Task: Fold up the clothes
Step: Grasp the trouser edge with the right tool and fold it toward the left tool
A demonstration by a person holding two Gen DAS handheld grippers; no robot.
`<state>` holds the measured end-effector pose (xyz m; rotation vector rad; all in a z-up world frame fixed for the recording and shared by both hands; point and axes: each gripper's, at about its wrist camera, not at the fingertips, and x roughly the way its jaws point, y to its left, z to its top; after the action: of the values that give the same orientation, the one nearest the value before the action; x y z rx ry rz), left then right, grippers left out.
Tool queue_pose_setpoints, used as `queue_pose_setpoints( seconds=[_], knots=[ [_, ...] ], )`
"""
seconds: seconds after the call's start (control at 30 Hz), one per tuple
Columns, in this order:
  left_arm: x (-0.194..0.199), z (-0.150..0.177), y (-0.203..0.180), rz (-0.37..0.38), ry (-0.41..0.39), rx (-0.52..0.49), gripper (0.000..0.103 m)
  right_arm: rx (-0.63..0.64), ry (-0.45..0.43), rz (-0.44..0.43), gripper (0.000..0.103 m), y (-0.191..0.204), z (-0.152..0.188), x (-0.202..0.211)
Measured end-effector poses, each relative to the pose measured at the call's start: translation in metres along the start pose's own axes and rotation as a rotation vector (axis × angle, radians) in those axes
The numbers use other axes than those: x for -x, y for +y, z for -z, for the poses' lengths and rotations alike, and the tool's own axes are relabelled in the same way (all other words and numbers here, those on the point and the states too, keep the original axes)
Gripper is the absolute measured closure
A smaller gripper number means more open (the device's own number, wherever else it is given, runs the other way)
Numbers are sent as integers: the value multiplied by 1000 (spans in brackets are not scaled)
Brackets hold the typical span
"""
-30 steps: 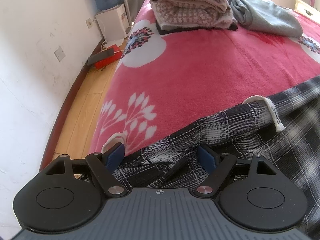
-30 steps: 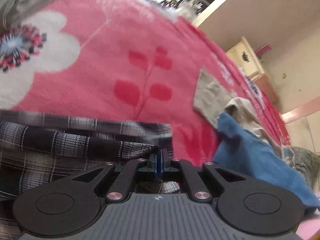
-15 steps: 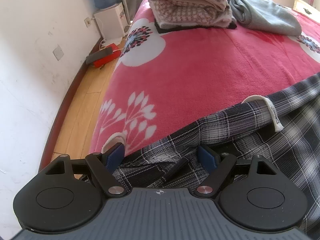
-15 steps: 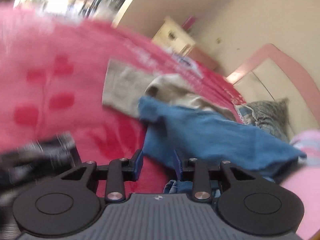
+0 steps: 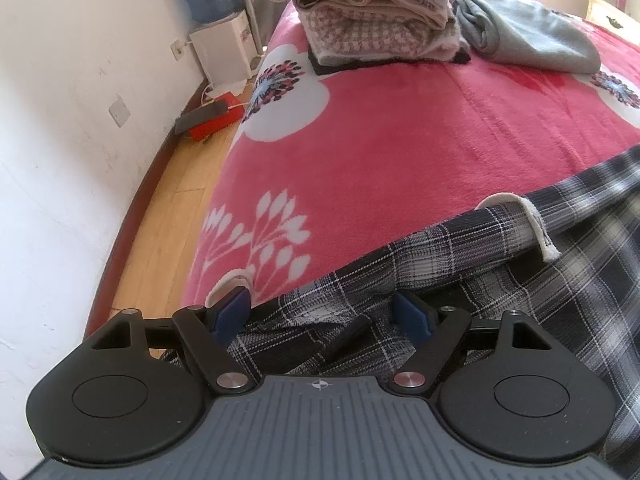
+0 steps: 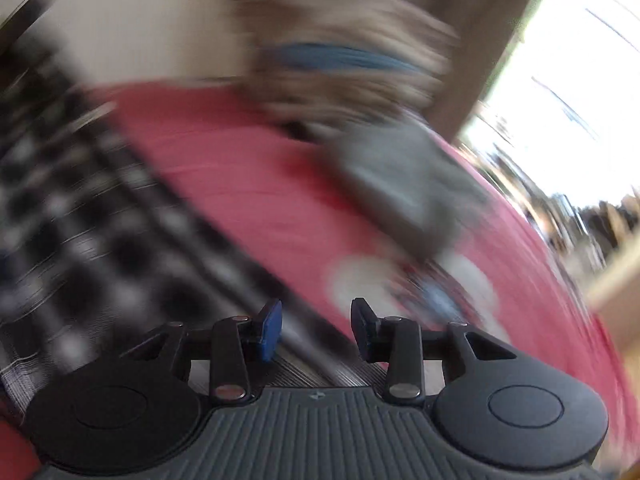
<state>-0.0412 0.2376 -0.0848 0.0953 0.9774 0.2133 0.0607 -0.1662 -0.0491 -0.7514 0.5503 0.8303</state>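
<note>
A black-and-white plaid garment [image 5: 480, 280] lies spread on the pink flowered blanket [image 5: 400, 140], with its white-lined cuff turned up. My left gripper [image 5: 322, 314] rests low over the garment's near edge. It is open, and plaid cloth lies loosely between its blue pads [image 5: 232, 312] without being pinched. The right wrist view is heavily blurred by motion. In it my right gripper [image 6: 316, 328] has its jaws opening, with nothing gripped, just past the edge of the plaid garment [image 6: 80, 220].
A tall stack of folded clothes [image 5: 376, 20] and a crumpled grey garment [image 5: 532, 36] sit at the far end of the bed. The bed's left edge drops to a wooden floor [image 5: 168, 208] with a water dispenser [image 5: 224, 52] by the white wall.
My right gripper let go of the plaid cloth, opened its jaws and swung fast across the bed, turning from the blue clothes pile toward the folded stack. The left gripper stayed still.
</note>
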Motion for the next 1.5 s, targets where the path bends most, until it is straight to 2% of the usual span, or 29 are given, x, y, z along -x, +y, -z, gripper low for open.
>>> queue_pose_setpoints(
  seconds=[0.07,0.13,0.23,0.3,0.33,0.5,0.6,0.7,0.77,0.8,0.87,1.03,1.1,1.17,1.2,1.3,1.37,1.4,1.5],
  knots=[
    [4,0,-1,-5,-10,-7,24,118,-5,-27,63,26,-9,-18],
    [10,0,-1,-7,-22,-9,24,190,5,-19,64,37,-6,-33],
    [21,-2,0,-9,-45,6,26,195,14,5,65,41,-11,-48],
    [36,-4,-9,17,-99,-18,26,163,-2,12,76,39,-13,-48],
    [43,-6,-15,38,-127,-40,26,162,-5,10,77,39,-13,-48],
    [44,-21,-72,233,-191,-238,26,220,-8,-10,77,51,-9,-54],
    [30,-26,-108,300,-205,-372,27,236,-33,-41,77,54,-12,-50],
    [20,-27,-134,339,-229,-472,30,233,-56,-71,77,57,-15,-44],
    [11,-27,-146,327,-232,-529,39,235,-55,-68,77,59,-14,-46],
    [8,-27,-150,317,-231,-542,47,234,-47,-55,77,59,-14,-51],
    [0,-31,-152,303,-223,-534,52,230,-49,-6,77,57,-16,-62],
    [-17,-51,-138,293,-196,-379,53,34,-44,85,77,28,-30,-82],
    [-25,-57,-134,295,-177,-327,53,-16,-47,60,76,19,-32,-82],
    [-30,-59,-133,296,-168,-302,53,-46,-87,-84,70,13,-32,-70],
    [-31,-59,-134,296,-169,-296,53,-34,-85,-104,64,17,-32,-70],
    [-33,-59,-132,308,-166,-263,53,4,-77,-166,60,26,-33,-70],
    [-34,-61,-127,332,-154,-235,53,25,-27,-111,61,31,-31,-87],
    [-35,-61,-124,345,-144,-223,53,-4,-16,-112,63,27,-31,-94],
    [-36,-64,-119,401,-111,-217,51,-153,3,-186,65,7,-35,-100]
  ],
)
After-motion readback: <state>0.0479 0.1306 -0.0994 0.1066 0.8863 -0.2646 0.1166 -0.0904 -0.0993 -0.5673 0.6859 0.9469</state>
